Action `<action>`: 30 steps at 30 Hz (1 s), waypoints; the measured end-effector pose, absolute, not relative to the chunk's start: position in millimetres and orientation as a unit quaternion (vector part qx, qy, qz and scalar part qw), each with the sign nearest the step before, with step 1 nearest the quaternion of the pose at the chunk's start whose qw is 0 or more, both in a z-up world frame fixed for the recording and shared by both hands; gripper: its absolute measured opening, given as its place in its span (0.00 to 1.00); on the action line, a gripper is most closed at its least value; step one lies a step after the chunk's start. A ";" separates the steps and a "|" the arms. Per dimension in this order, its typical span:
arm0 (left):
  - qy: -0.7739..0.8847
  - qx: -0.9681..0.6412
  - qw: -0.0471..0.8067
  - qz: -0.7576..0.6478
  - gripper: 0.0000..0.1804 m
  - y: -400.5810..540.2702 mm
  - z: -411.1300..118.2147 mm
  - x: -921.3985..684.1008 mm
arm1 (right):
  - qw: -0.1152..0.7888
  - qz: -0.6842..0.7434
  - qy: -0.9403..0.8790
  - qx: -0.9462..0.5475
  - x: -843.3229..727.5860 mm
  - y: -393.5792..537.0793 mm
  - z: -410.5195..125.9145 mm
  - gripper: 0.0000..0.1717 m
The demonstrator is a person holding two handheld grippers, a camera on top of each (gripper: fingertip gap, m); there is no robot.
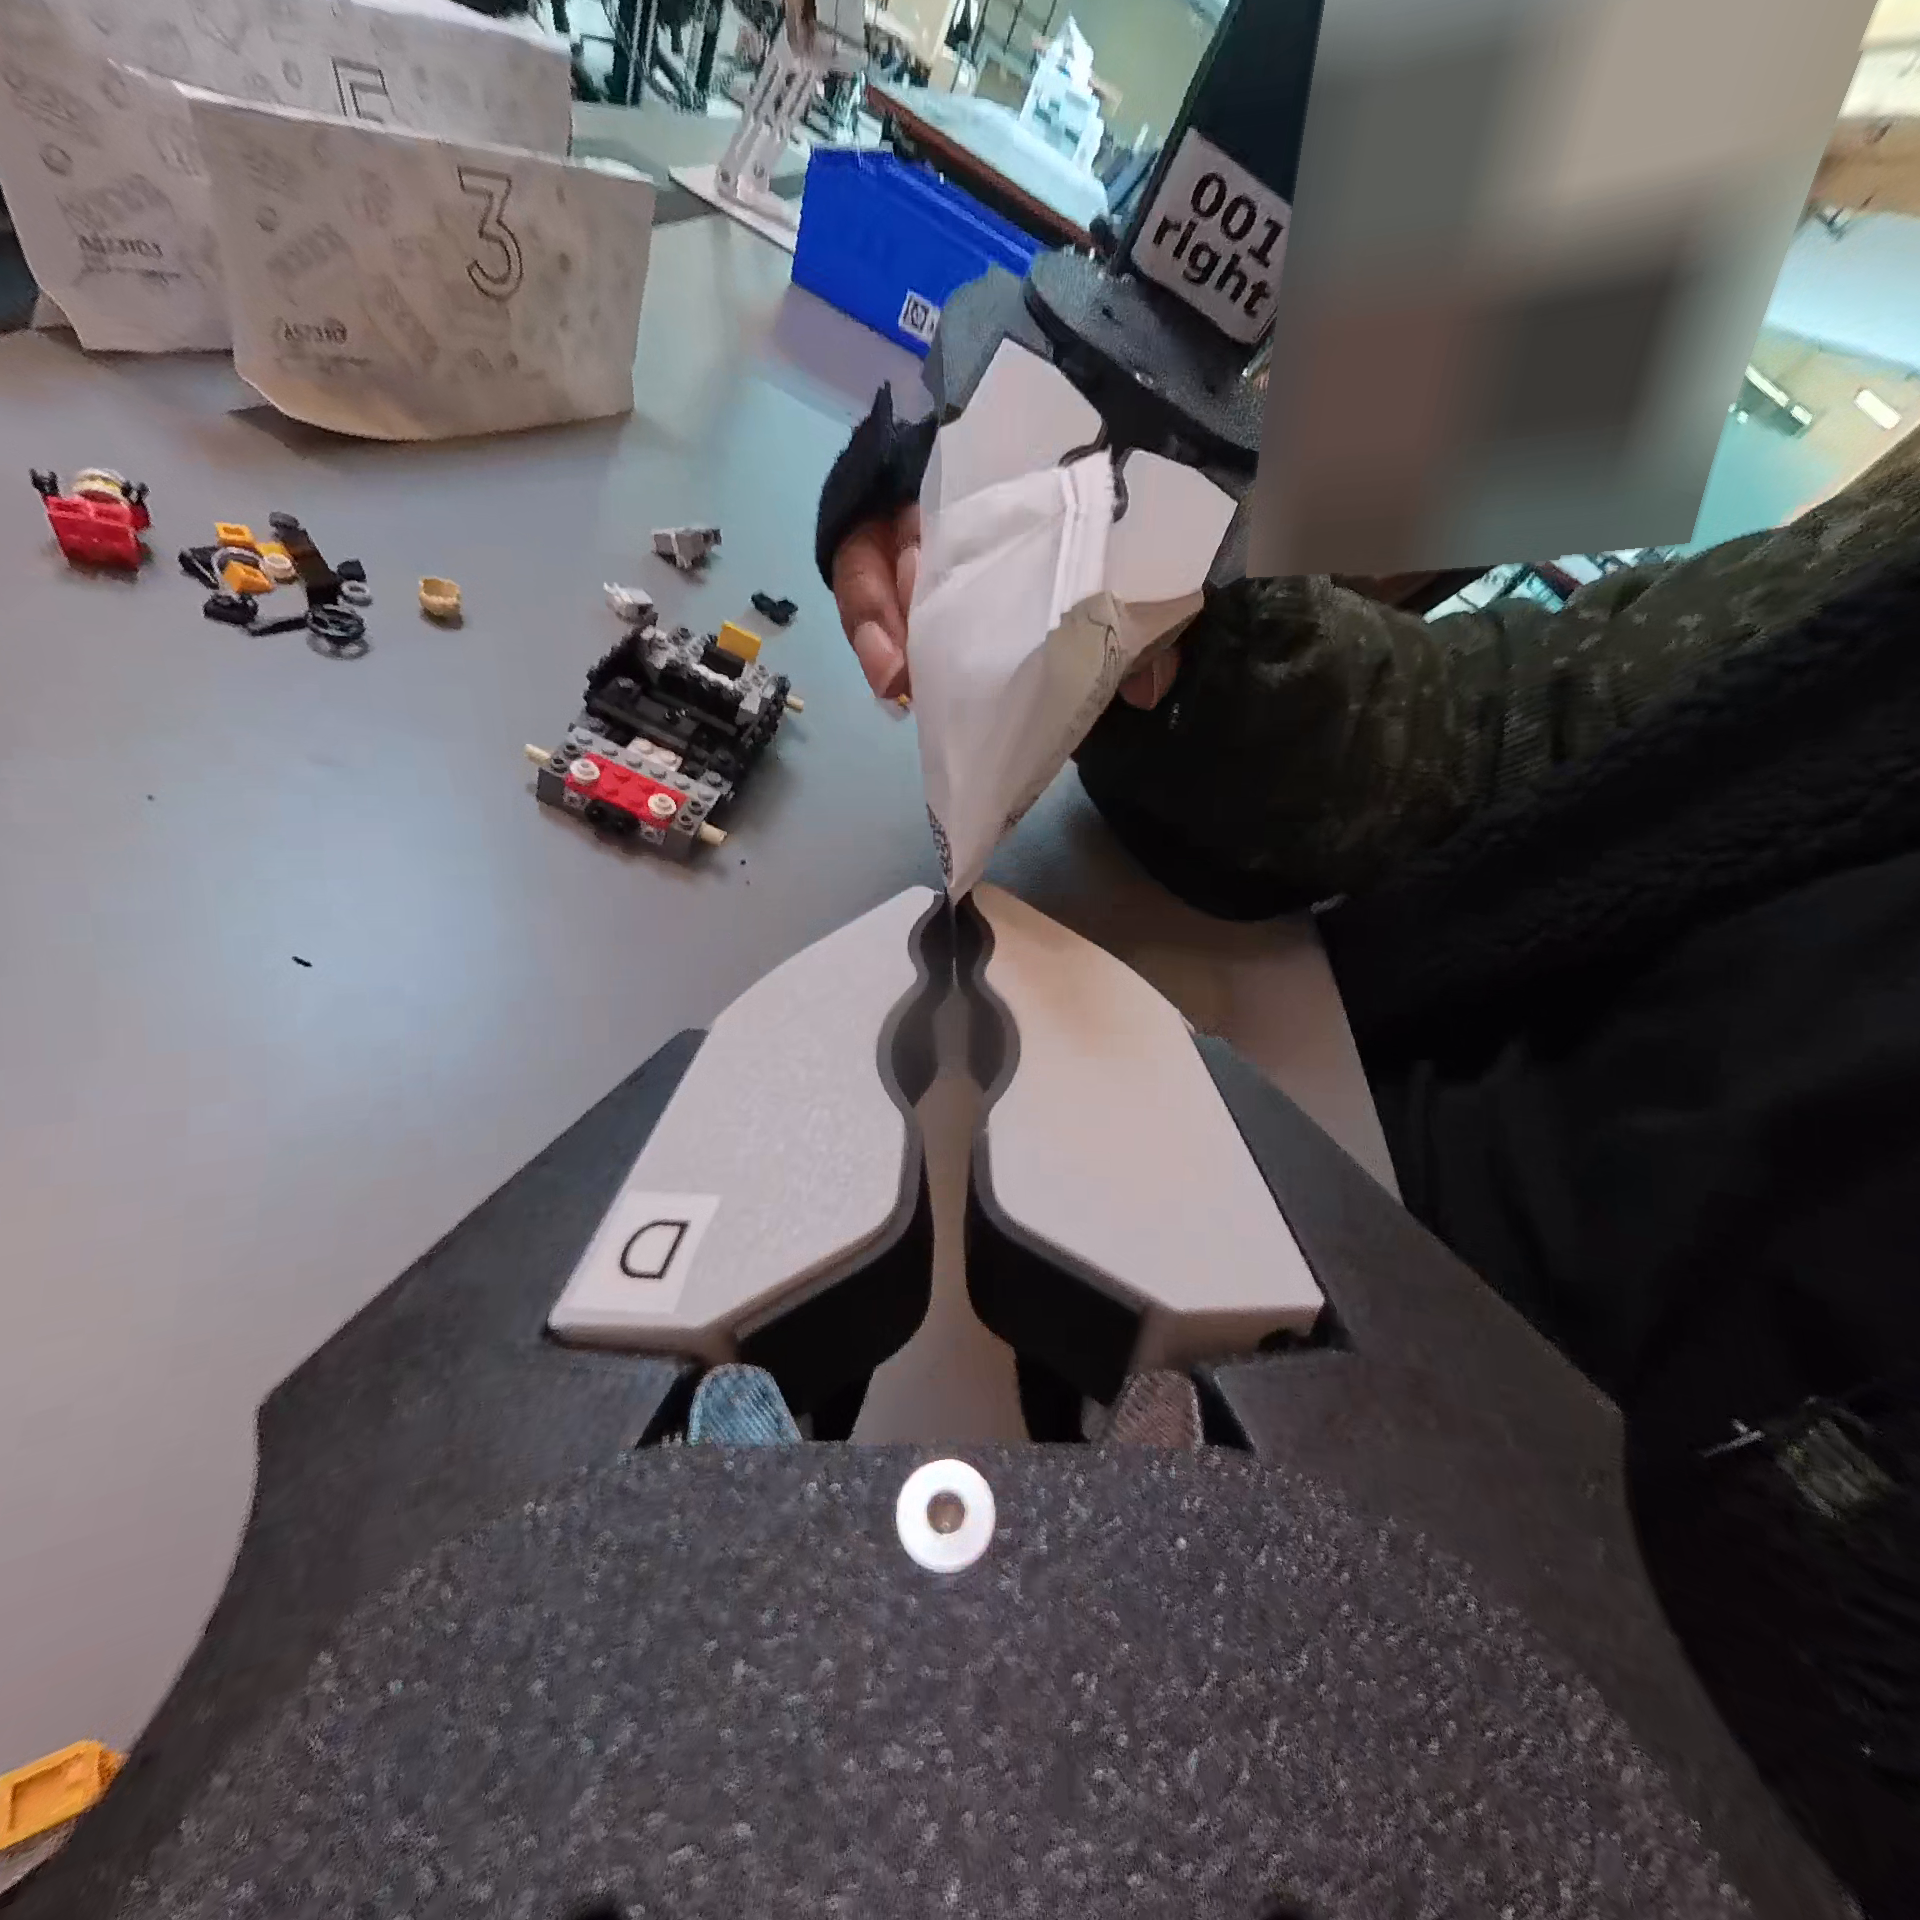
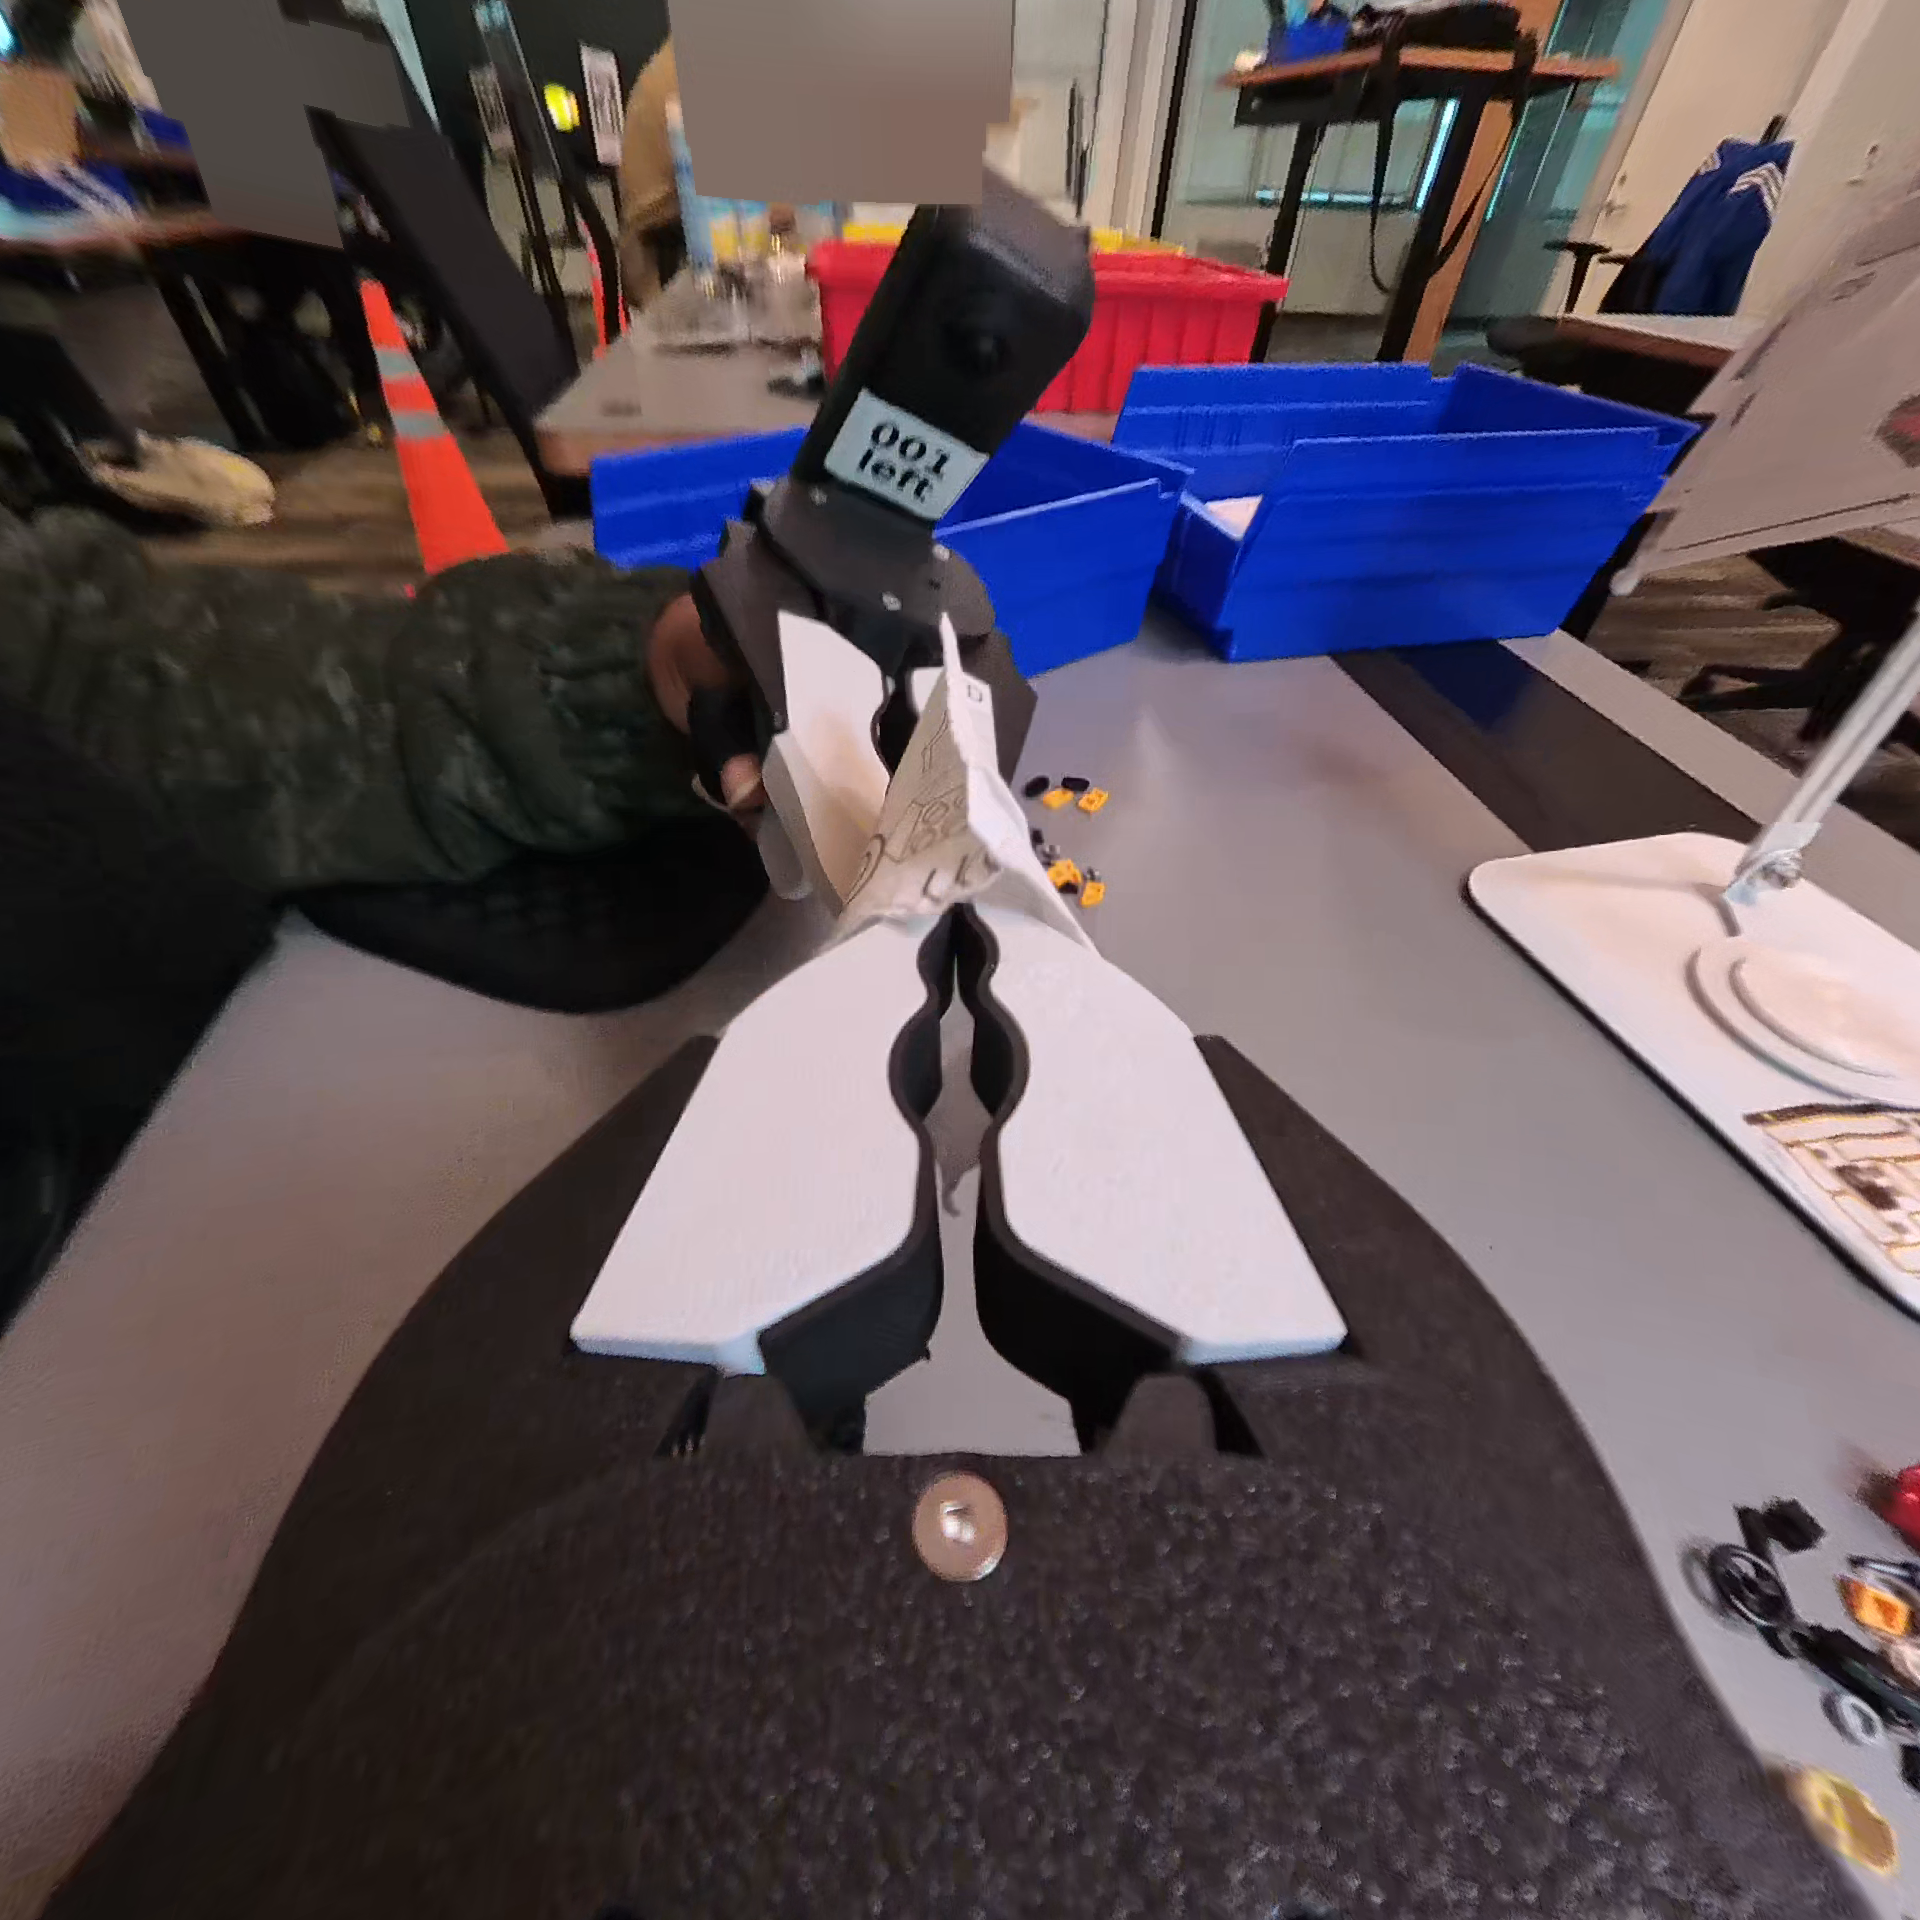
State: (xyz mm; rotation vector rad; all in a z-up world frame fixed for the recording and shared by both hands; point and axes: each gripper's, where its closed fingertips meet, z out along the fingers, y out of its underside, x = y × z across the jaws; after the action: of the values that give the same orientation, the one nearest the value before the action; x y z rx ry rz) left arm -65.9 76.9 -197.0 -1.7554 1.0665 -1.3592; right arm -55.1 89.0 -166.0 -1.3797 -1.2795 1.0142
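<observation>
Paper bag (image 1: 1023,644) between both tongs above the table (image 1: 312,935), brick car (image 1: 665,743) to its left, more bags (image 1: 426,291) behind.

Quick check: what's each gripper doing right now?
Left gripper: closed on one end of the white paper bag.
Right gripper: closed on its other end.

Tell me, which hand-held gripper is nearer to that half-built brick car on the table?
The left hand-held gripper. The brick car sits on the table just ahead of it and to its left. The right hand-held gripper is farther off, raised beyond the white paper bag that both pinch.
</observation>
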 end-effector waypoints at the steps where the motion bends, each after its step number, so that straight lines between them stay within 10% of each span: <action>1: 0.414 -0.674 0.328 -0.517 0.00 75.5 -199.3 -64.9 | 0.479 0.411 -0.534 -0.562 -56.9 86.6 -169.4 0.00; 30: 0.402 -0.642 0.378 -0.533 0.10 78.3 -179.4 -67.5 | 0.425 0.514 -0.484 -0.566 -68.1 82.0 -179.7 0.00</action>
State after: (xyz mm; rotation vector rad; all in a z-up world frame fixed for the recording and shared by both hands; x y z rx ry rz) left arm -67.5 78.3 -179.4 -1.6407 1.0278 -1.3619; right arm -68.1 82.0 -179.7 -1.4152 -1.2102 1.2854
